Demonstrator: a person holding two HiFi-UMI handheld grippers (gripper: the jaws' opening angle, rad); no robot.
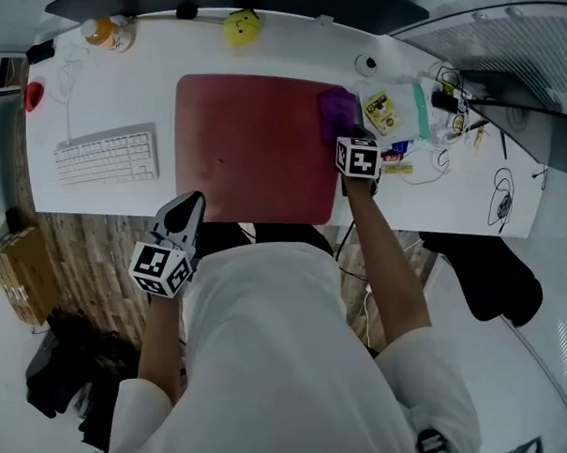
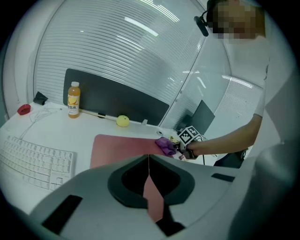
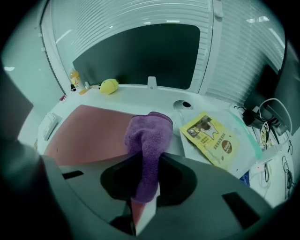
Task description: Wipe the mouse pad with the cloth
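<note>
Mouse pad (image 1: 252, 147): dark red rectangular mat, flat on white table (image 1: 285, 47).
Head view: purple fluffy cloth (image 1: 337, 111) at pad's far-right corner, right claw (image 1: 345, 132) just behind it; left claw (image 1: 189, 208) off table's near edge, out of the way.
Left gripper view: left claw pressed together, empty.
Right gripper view: right claw pinching cloth; bunch sticks fwd so fabric, not claw, prob. meets pad.

Dark red rectangular mouse pad (image 1: 252, 147) lies open mid-frame, purple fleece cloth (image 1: 338, 110) at its right edge; white plastic keyboard (image 1: 107, 158) flanks left, yellow paper packet (image 1: 382, 111) right.
</note>
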